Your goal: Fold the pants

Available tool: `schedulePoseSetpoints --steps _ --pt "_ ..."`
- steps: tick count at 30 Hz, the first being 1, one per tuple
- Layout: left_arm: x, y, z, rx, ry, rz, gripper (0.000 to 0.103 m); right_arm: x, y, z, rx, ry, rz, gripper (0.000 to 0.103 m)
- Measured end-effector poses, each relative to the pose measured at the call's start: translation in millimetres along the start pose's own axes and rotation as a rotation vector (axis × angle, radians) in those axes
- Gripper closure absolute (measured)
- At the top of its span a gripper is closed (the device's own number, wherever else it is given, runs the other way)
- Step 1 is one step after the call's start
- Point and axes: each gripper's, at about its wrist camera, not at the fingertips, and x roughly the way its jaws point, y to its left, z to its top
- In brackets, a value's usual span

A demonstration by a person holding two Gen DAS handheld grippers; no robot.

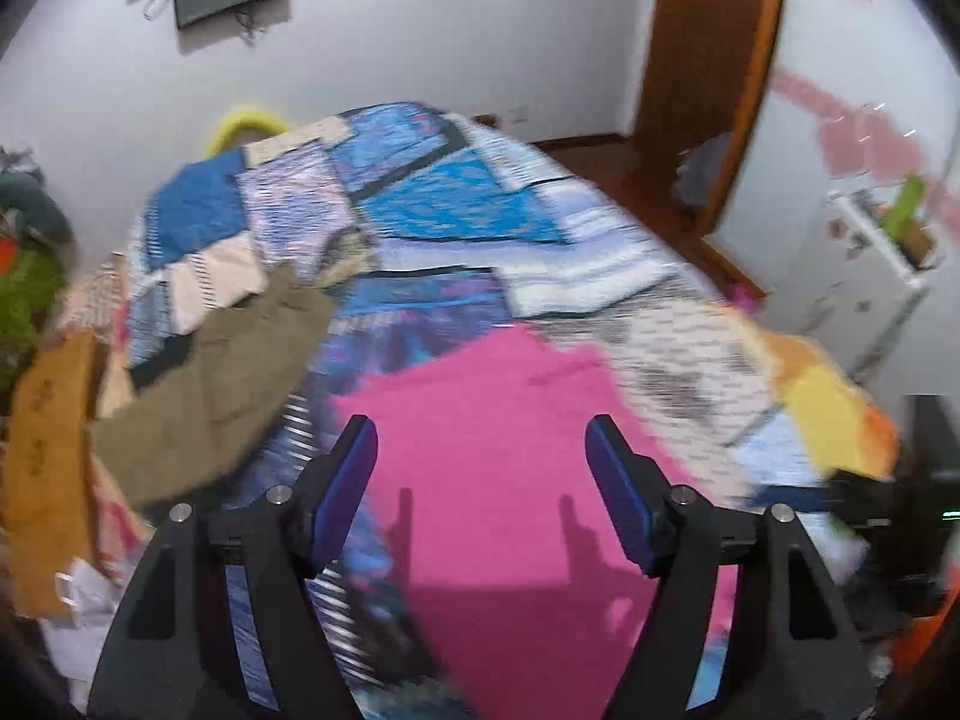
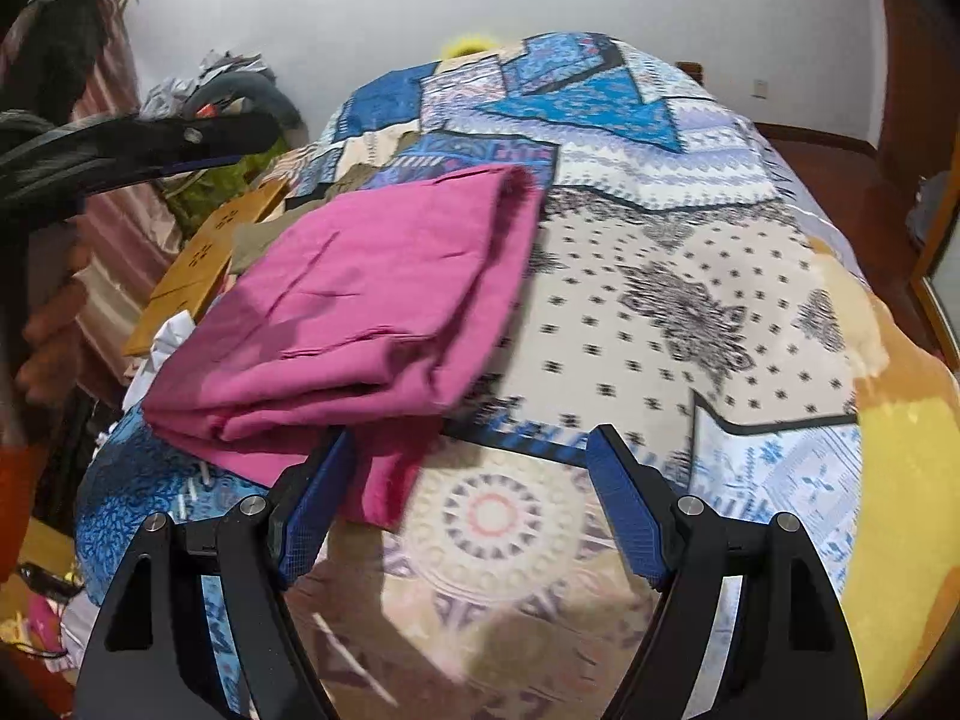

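Note:
The pink pants lie folded in a thick stack on the patchwork bedspread. In the left wrist view the pink pants fill the space under and between my fingers. My left gripper is open and empty, just above the pink cloth. My right gripper is open and empty, at the near right corner of the stack, its left finger beside a hanging pink fold. The left gripper also shows in the right wrist view at the far left.
An olive-brown garment lies on the bed left of the pink pants. A wooden board sits at the bed's left edge. A white cabinet and a wooden door frame stand at the right.

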Motion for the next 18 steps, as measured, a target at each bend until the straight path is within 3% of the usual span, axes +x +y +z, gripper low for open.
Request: schedulePoseSetpoints --steps 2,10,12,15,18 --pt "17 16 7 -0.008 0.026 0.050 0.031 -4 -6 -1 0.017 -0.005 -0.014 0.027" --pt "89 55 24 -0.051 0.144 0.105 0.029 -20 -21 -3 0.067 -0.032 -0.063 0.027" --pt "107 58 21 -0.048 0.193 0.124 0.028 -23 -24 -3 0.071 -0.037 -0.073 0.027" --pt "143 63 5 -0.038 0.343 0.120 0.027 -26 -28 -3 0.075 -0.046 -0.090 0.027" --pt "136 69 -6 -0.057 0.312 0.128 0.020 -29 -33 -3 0.083 -0.047 -0.105 0.027"
